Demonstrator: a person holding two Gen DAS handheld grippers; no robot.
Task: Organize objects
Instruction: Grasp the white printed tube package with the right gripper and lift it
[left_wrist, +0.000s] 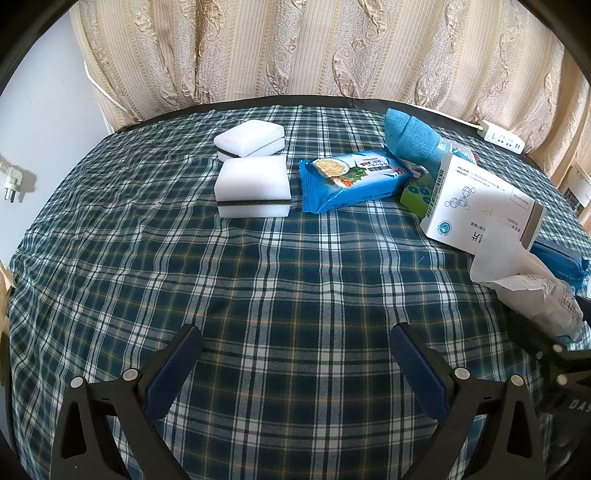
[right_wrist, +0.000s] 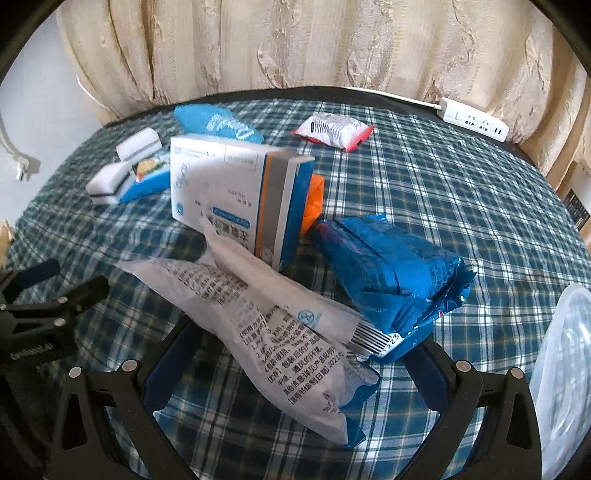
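Right gripper (right_wrist: 295, 373) has its fingers spread wide around a white printed pouch (right_wrist: 288, 339), not squeezing it as far as I can tell. Pouch leans on the white box (right_wrist: 236, 195) and blue wrapper (right_wrist: 388, 273). Left gripper (left_wrist: 295, 365) hangs open over bare plaid cloth (left_wrist: 258, 277), sponges (left_wrist: 253, 188) well ahead.

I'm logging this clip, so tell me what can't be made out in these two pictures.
- Green box, left wrist view: mostly hidden behind the white carton.
- Orange item, right wrist view: mostly covered by that carton.
- Clear plastic object, right wrist view: cut off by the right edge.
- Right gripper: white packet lies between its fingers; contact unclear.
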